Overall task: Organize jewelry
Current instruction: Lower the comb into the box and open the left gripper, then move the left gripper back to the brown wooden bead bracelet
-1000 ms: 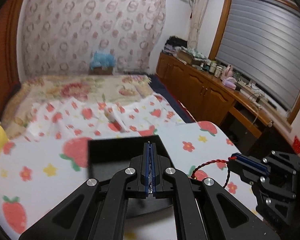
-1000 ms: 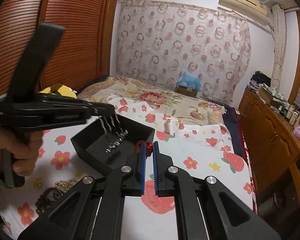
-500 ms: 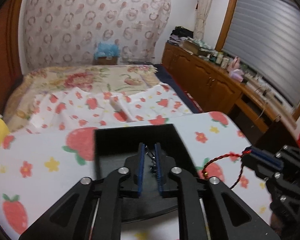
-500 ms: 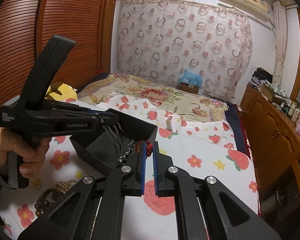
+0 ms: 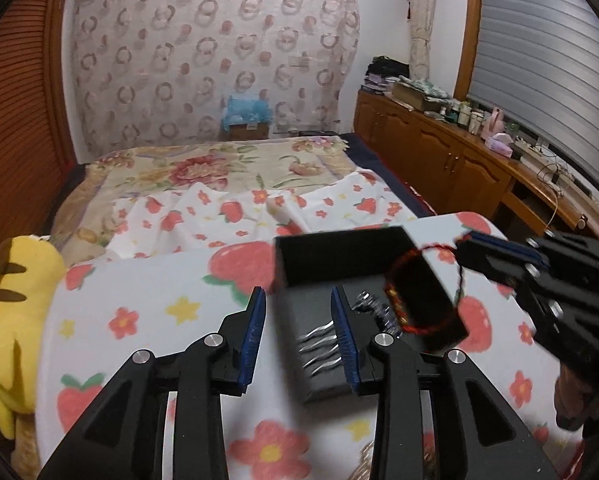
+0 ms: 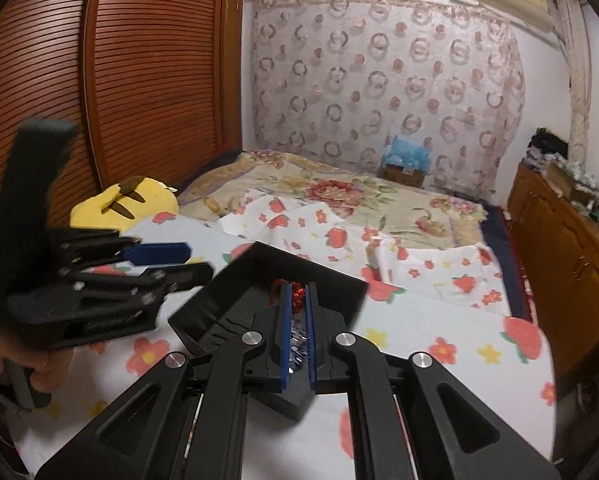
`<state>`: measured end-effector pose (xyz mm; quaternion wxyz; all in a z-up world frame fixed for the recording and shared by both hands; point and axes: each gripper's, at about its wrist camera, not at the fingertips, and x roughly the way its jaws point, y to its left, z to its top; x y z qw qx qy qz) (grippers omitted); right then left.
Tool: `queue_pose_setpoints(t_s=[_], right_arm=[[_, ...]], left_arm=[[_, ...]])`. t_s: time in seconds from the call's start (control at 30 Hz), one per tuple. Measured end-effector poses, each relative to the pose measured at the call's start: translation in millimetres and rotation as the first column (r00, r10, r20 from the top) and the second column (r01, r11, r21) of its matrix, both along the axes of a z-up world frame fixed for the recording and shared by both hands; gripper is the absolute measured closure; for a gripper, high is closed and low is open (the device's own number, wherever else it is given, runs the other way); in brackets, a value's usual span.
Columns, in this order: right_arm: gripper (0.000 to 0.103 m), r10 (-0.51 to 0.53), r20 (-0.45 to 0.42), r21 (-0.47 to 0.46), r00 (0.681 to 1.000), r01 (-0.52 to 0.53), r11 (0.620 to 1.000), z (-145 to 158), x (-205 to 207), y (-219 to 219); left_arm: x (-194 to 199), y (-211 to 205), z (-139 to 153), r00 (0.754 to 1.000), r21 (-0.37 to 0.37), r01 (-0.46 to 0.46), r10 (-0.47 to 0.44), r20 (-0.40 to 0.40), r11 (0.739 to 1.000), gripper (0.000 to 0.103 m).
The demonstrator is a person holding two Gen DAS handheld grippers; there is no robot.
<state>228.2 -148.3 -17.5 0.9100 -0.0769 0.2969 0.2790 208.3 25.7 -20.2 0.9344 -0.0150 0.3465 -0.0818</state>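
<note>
My left gripper [image 5: 298, 322] is opening, silver chain [image 5: 323, 344] just dropped into box [image 5: 339, 248]; right gripper [image 6: 298, 320] stays clamped on red bracelet [image 5: 419, 292], next in.

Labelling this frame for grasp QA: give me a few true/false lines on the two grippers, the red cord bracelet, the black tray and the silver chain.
1. The right gripper is shut on the red cord bracelet. True.
2. The left gripper holds the silver chain. False: its jaws are opening and empty; the chain lies in the black tray.
3. The bracelet lies flat on the tray floor. False: it hangs from the right gripper above the tray.
4. The tray sits on a strawberry-print cloth. True.
5. A yellow plush toy sits inside the tray. False: it is off beside the cloth's edge.
</note>
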Motion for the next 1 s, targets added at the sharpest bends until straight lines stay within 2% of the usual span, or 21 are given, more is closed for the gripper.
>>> queue_pose_setpoints(t_s=[0.17,0.23,0.37,0.4,0.73,1.0], right_arm=[[0.094,0.001,-0.063,-0.009,0.998,-0.001,1.0,-17,21,12],[0.089,-0.018,-0.09,-0.026,0.996,0.015,1.0,-25,26,12],[0.068,-0.03,-0.099,-0.015,0.995,0.029,0.999,-31,25,4],[0.067,-0.03,-0.091,-0.02,0.995,0.029,0.999,-30,22,2],[0.067,-0.007,-0.065,-0.022,0.998,0.006,1.0,-21,-32,-36],[0.067,0.03,-0.119,-0.04,0.992,-0.035,0.999,-44,-90,-59]], left_arm=[[-21,16,-4,1.0,0.007,-0.002,0.002,-0.006,1.0,0.067],[-28,19,-5,1.0,0.009,0.0,0.0,-0.006,1.0,0.065],[-47,21,-8,1.0,-0.003,0.014,-0.014,-0.005,1.0,0.063],[-51,22,-9,1.0,-0.005,0.018,-0.018,-0.003,1.0,0.062],[-92,13,-13,0.999,-0.026,0.041,-0.04,0.01,0.999,0.056],[-120,3,-23,0.998,-0.02,0.058,-0.058,-0.002,0.998,0.055]])
